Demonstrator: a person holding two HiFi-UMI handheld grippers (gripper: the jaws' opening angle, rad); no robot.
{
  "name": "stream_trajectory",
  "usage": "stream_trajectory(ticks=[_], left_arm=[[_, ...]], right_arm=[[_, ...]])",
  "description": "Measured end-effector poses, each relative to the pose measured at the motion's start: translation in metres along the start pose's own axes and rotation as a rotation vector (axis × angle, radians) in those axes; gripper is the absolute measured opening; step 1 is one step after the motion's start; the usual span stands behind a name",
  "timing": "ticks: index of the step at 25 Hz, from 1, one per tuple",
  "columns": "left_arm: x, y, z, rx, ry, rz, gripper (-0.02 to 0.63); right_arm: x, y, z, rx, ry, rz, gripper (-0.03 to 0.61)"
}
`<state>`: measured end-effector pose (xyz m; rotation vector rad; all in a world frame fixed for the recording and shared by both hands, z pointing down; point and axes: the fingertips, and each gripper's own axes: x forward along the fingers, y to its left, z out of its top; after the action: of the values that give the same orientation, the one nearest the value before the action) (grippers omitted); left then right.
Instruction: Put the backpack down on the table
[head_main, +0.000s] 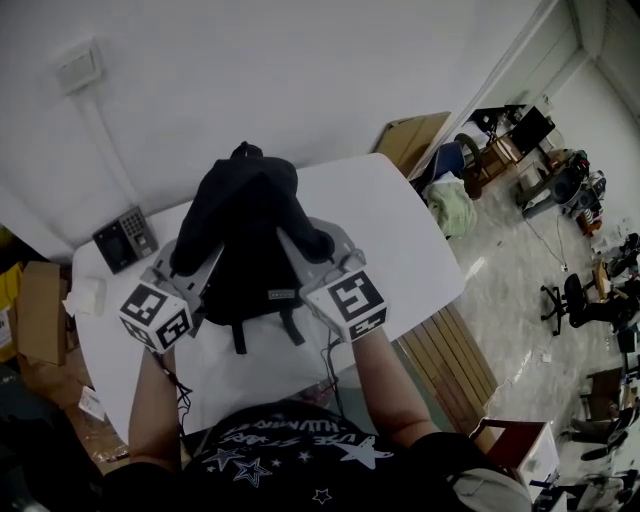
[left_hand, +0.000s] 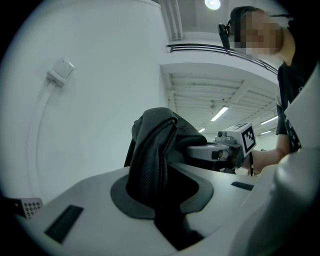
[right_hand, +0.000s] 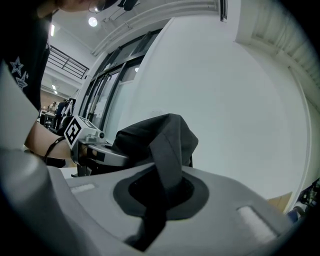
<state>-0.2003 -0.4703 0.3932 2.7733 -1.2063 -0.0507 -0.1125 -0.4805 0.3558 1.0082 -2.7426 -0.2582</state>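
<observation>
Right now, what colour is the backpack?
The backpack is plain black; the head view shows it best.

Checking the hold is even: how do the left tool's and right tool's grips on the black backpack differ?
The grey left tool clamps a ribbed black strap, bunched; the grey right tool clamps a smooth dark strap, narrower and flat. The left tool takes the left side of the black fabric backpack in the head view, the right tool its right. Both are shut on straps, above the white table.
</observation>
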Motion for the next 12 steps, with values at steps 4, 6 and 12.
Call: stream_trajectory(ticks=[4,6,12], left_arm=[[-0.002,-0.001,0.004,0.086,0.01,0.077,0.08],[-0.001,-0.002,0.003,0.11,0.026,0.097,0.111],[0.0,-0.01,-0.001,0.149,0.051,0.124,0.267]], right_arm=[[-0.001,0.006,-0.01,-0.01,0.059,-0.002,0.122],[-0.003,0.007,-0.017,0.004,0.086,0.001,0.191],[-0.02,0.001,-0.027,0.124,0.067,-0.026,0.328]])
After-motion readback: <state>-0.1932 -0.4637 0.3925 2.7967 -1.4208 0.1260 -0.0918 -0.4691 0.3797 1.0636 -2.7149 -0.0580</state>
